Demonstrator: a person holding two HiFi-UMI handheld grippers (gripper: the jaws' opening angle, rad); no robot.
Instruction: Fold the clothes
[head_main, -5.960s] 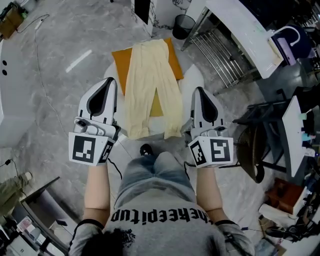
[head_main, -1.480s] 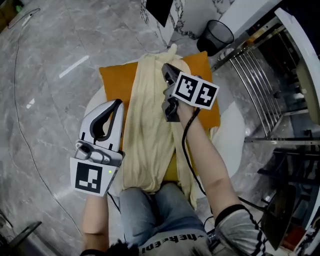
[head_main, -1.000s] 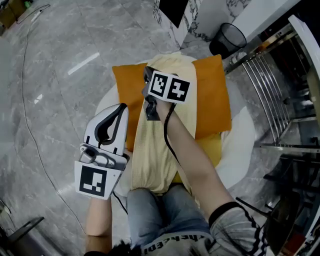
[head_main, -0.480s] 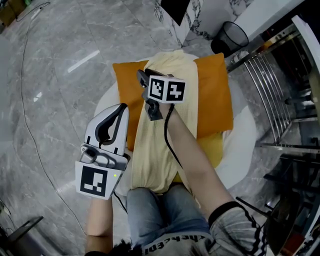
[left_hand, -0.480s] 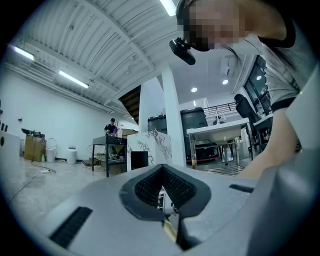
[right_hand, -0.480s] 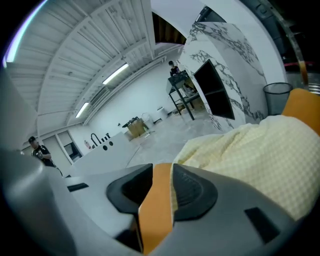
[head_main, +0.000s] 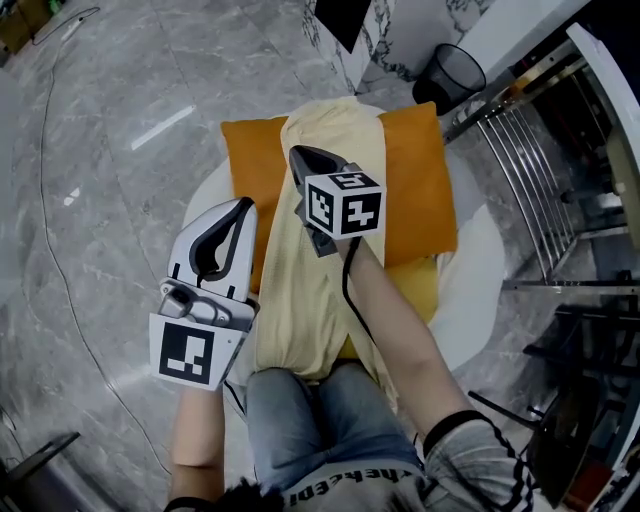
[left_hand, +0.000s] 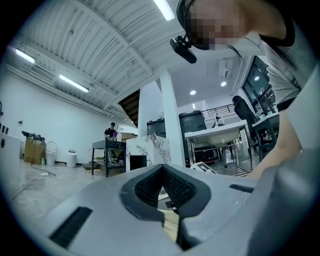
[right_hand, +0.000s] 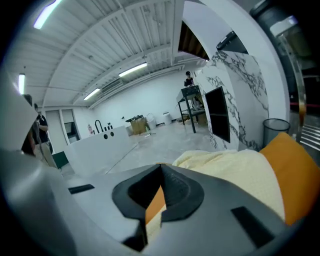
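Pale yellow trousers (head_main: 310, 270), folded lengthwise into one long strip, lie on an orange cloth (head_main: 415, 190). My right gripper (head_main: 303, 158) hovers over the upper part of the strip, pointing toward its far end. Its jaws have just been closing and now stand shut with nothing between them. In the right gripper view, the right gripper (right_hand: 161, 167) looks over the trousers (right_hand: 235, 172) and the orange cloth (right_hand: 292, 165). My left gripper (head_main: 238, 208) is held level beside the strip's left edge, shut and empty. The left gripper view shows the left gripper (left_hand: 162, 170) with its pads together.
The orange cloth lies on a round white table (head_main: 470, 290). A black bin (head_main: 448, 72) and a metal rack (head_main: 520, 170) stand at the far right. The person's knees (head_main: 320, 410) are against the table's near edge. Grey marble floor surrounds the table.
Six seconds ago the trousers lay spread with both legs apart; now they form one strip. In the last second my right gripper rolled and shifted right over the fabric. The left gripper stayed put.
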